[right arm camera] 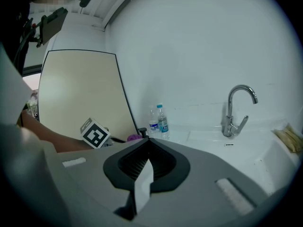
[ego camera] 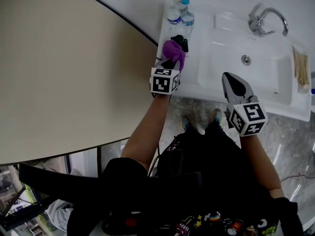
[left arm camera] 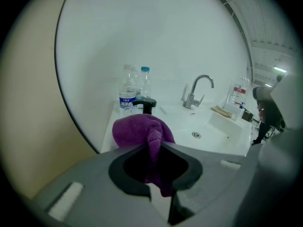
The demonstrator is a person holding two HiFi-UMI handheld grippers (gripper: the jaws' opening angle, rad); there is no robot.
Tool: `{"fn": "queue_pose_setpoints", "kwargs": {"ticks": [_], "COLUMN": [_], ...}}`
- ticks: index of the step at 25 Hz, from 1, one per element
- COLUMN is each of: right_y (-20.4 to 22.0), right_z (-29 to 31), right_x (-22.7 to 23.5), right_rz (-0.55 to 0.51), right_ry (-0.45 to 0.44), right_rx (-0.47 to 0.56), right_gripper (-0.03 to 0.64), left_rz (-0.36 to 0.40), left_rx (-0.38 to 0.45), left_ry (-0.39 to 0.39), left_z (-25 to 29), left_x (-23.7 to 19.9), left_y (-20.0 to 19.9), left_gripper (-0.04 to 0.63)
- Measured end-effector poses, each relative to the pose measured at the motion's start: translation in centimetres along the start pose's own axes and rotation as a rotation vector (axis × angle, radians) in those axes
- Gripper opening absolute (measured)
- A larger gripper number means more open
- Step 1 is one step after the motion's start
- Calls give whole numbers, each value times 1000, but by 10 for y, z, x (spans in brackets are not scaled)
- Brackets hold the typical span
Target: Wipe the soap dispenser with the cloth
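A purple cloth (ego camera: 173,51) is bunched in my left gripper (ego camera: 169,64), which is shut on it at the left end of the white sink counter (ego camera: 184,80). In the left gripper view the cloth (left arm camera: 142,129) bulges out over the jaw tips of that gripper (left arm camera: 154,144). Just behind it stands the soap dispenser (left arm camera: 146,105), showing its black pump head (ego camera: 181,42); I cannot tell whether the cloth touches it. My right gripper (ego camera: 228,77) hovers at the counter's front edge, shut and empty (right arm camera: 147,140).
Two water bottles (ego camera: 179,13) stand behind the dispenser against the wall. The basin (ego camera: 246,58) and chrome faucet (ego camera: 266,21) lie to the right, with wooden sticks (ego camera: 301,65) at the far right. A beige panel (ego camera: 64,68) fills the left.
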State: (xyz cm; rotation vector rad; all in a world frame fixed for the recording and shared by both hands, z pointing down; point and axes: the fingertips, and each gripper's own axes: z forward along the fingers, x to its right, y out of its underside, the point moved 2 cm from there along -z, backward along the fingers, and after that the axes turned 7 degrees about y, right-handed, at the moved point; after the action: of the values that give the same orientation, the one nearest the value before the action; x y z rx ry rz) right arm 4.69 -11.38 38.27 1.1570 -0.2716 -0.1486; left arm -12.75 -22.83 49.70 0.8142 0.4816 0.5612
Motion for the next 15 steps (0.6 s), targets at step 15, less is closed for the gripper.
{"fn": "queue_pose_setpoints", "kwargs": {"ticks": [15], "right_y": [7], "right_z": [-8], "right_x": [12], "right_rz": [22], "right_ry": [87], "right_rx": [-20], "right_gripper": [23], "left_rz": [22], "left_rx": [27], "left_ry": [-86], "left_z": [16], "left_x": [-69], "left_y": [-39], "left_gripper": [52]}}
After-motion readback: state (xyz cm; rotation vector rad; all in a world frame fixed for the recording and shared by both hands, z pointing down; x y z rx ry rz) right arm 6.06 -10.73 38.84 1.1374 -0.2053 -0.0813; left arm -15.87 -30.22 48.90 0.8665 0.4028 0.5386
